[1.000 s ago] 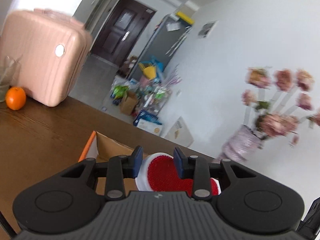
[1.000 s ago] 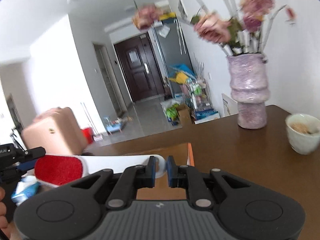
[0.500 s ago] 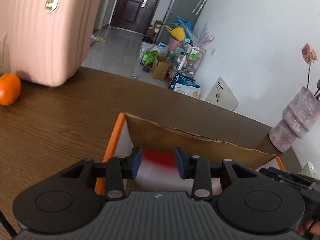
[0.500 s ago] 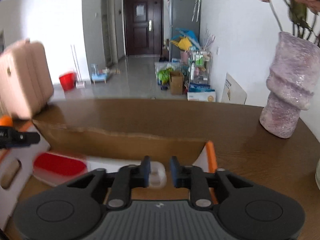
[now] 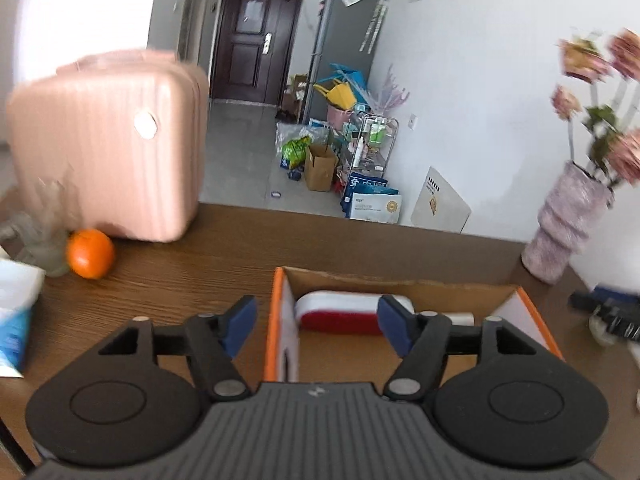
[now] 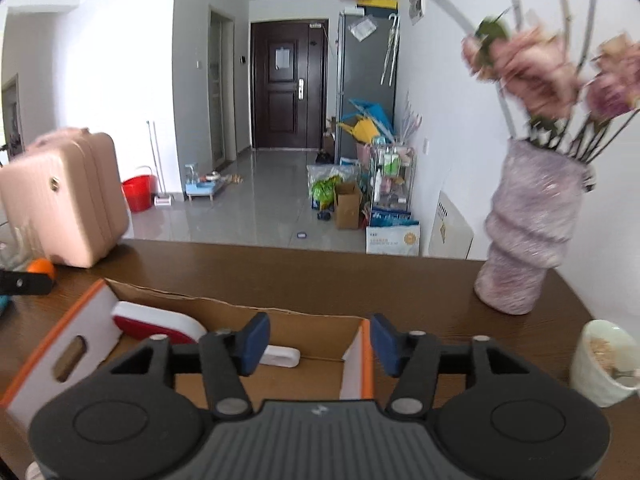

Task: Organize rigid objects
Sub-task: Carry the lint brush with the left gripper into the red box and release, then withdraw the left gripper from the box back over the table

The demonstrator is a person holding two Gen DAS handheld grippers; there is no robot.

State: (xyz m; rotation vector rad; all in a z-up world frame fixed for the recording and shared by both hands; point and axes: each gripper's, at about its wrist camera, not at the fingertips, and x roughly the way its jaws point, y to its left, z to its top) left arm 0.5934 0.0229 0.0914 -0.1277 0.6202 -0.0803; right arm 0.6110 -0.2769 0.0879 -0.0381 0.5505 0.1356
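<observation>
While lint brush [image 5: 340,312] lies inside box [image 5: 276,320] | left gripper [image 5: 318,326] spread, empty | right gripper [image 6: 316,340] spread, empty

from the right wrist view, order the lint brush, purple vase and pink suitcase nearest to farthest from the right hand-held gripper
From the right hand-held gripper:
1. Lint brush, just ahead and left, lying inside the cardboard box.
2. Purple vase, ahead to the right, standing on the table.
3. Pink suitcase, far left, at the table's far edge.
</observation>
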